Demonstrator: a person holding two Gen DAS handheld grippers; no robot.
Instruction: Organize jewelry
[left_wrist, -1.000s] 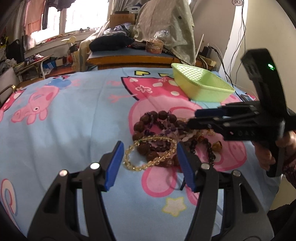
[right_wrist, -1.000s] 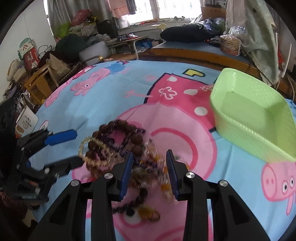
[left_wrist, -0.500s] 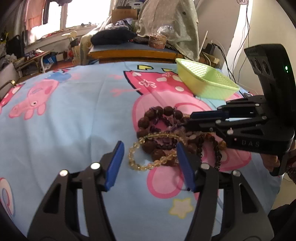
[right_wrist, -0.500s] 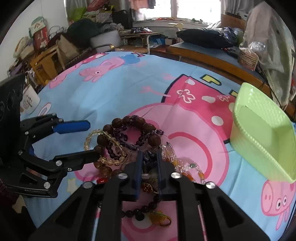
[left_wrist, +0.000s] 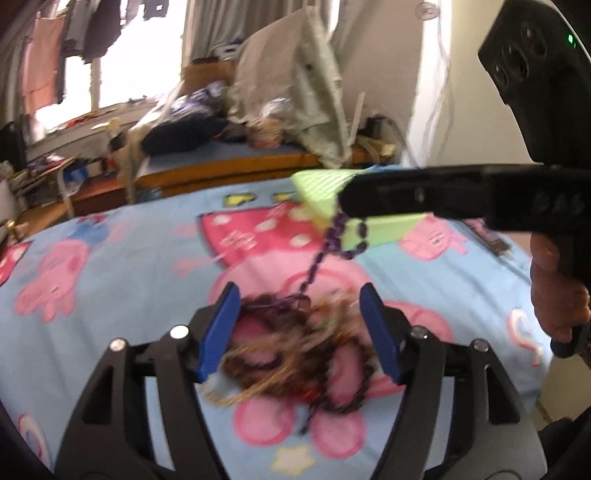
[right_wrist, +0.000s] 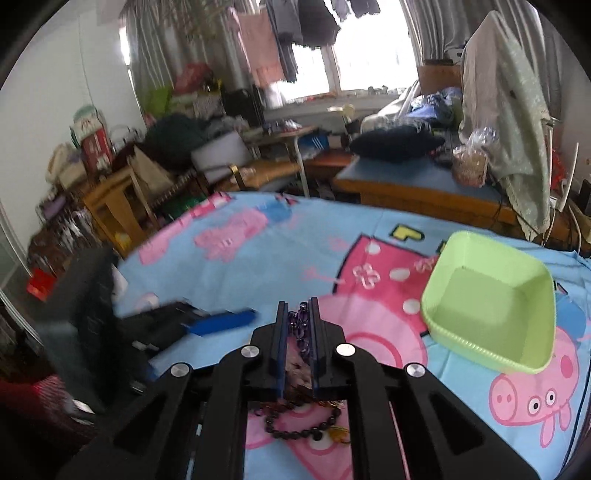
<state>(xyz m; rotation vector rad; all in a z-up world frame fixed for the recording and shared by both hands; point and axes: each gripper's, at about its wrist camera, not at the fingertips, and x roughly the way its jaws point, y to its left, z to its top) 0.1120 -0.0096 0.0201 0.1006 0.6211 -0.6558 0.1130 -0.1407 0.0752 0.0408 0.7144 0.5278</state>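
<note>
Above the bed (right_wrist: 258, 258), the right hand-held gripper (right_wrist: 298, 317) has risen, clamped on a purple bead strand (left_wrist: 314, 266) trailing from the jewelry pile (left_wrist: 295, 343) mid-bed. Left hand-held gripper (left_wrist: 299, 325) is opening, empty. Green basket (right_wrist: 491, 306) sits by the far edge; cluttered bedroom behind.

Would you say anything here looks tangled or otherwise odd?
Yes. The purple strand pinched in the right gripper runs taut down into the bead pile rather than hanging free, so it looks snagged there. The green basket is empty.
</note>
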